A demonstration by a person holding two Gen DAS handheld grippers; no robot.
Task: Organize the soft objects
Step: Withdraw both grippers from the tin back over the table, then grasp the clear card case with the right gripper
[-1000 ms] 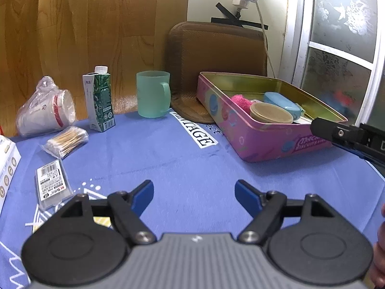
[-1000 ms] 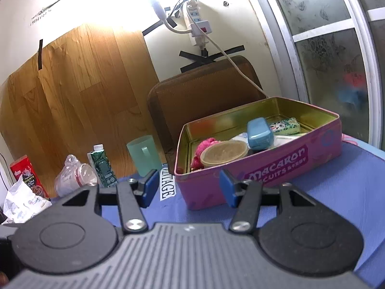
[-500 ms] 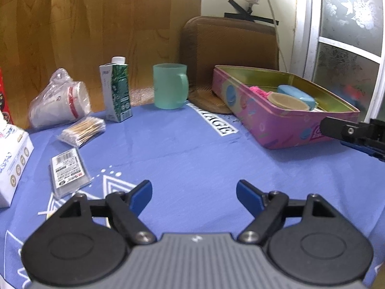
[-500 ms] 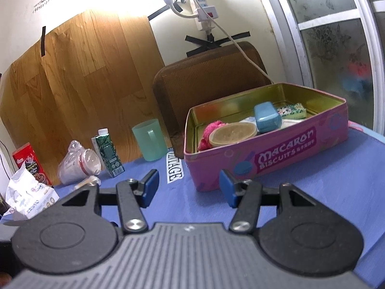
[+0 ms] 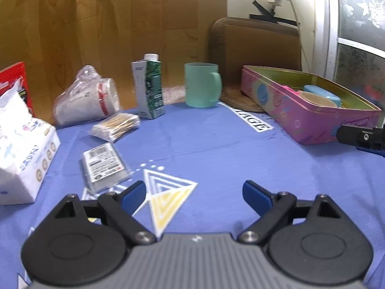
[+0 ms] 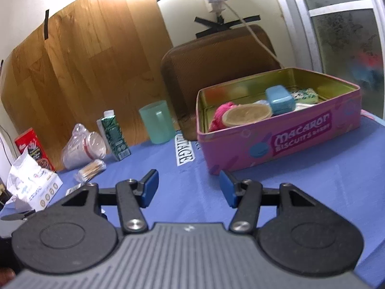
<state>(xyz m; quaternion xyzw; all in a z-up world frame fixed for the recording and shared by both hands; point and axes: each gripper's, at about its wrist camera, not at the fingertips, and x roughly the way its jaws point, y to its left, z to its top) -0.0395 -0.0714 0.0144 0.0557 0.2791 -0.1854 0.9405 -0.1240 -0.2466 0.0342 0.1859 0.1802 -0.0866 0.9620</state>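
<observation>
A pink macaron biscuit tin (image 6: 284, 137) stands open on the blue tablecloth; it also shows in the left wrist view (image 5: 300, 118). Inside lie a pink fluffy thing (image 6: 220, 114), a tan round sponge (image 6: 246, 114), a blue case (image 6: 279, 98) and a green patterned pack (image 6: 304, 95). My left gripper (image 5: 193, 196) is open and empty over the cloth, well short of the tin. My right gripper (image 6: 189, 187) is open and empty, just in front of the tin's near corner.
On the left of the cloth lie a tissue pack (image 5: 21, 149), a flat barcode packet (image 5: 104, 166), a bag of cotton swabs (image 5: 118, 126), bagged paper cups (image 5: 86, 101), a green carton (image 5: 149, 89) and a green mug (image 5: 202, 84). A brown board (image 6: 216, 60) leans behind the tin.
Both grippers have drawn back from the tin and stayed open. The left wrist view has swung left, bringing the tissue pack into view.
</observation>
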